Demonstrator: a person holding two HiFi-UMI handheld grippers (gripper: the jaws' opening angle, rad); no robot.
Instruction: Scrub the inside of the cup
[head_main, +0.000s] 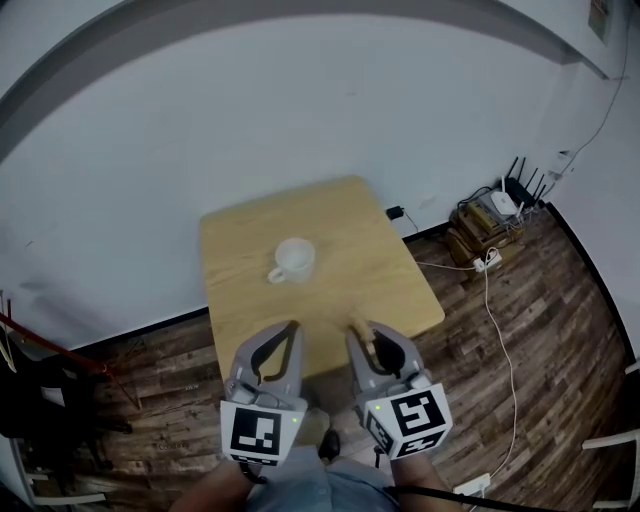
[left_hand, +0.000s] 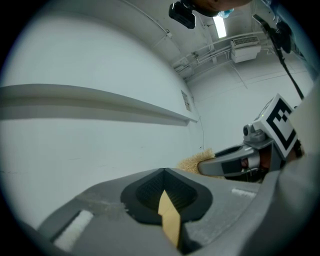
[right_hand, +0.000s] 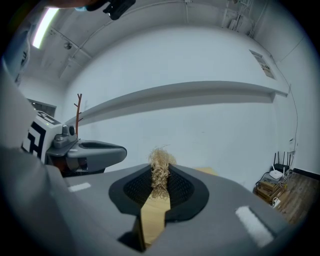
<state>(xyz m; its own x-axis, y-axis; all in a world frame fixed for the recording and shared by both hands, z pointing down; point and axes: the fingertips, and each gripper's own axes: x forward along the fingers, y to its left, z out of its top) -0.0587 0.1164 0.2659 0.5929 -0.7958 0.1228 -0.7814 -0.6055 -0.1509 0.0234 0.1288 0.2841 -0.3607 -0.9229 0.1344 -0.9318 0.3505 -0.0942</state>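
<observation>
In the head view, a white handled ceramic cup (head_main: 292, 258) stood near the middle of the square light-wood table (head_main: 385, 290), with the left gripper (head_main: 290, 328) and right gripper (head_main: 357, 328) over its near edge. The left gripper view showed jaws pressed together and empty. In the right gripper view, the jaws pinched a straw-coloured fibrous scrubber (right_hand: 160, 162), mostly buried between them.

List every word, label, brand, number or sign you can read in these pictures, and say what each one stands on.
No text here can be read.
Wall notice: printed, but too small and blurred to read.
Marker cubes: black-and-white square patterns only, no letters or digits.
White cup: no print visible.
</observation>
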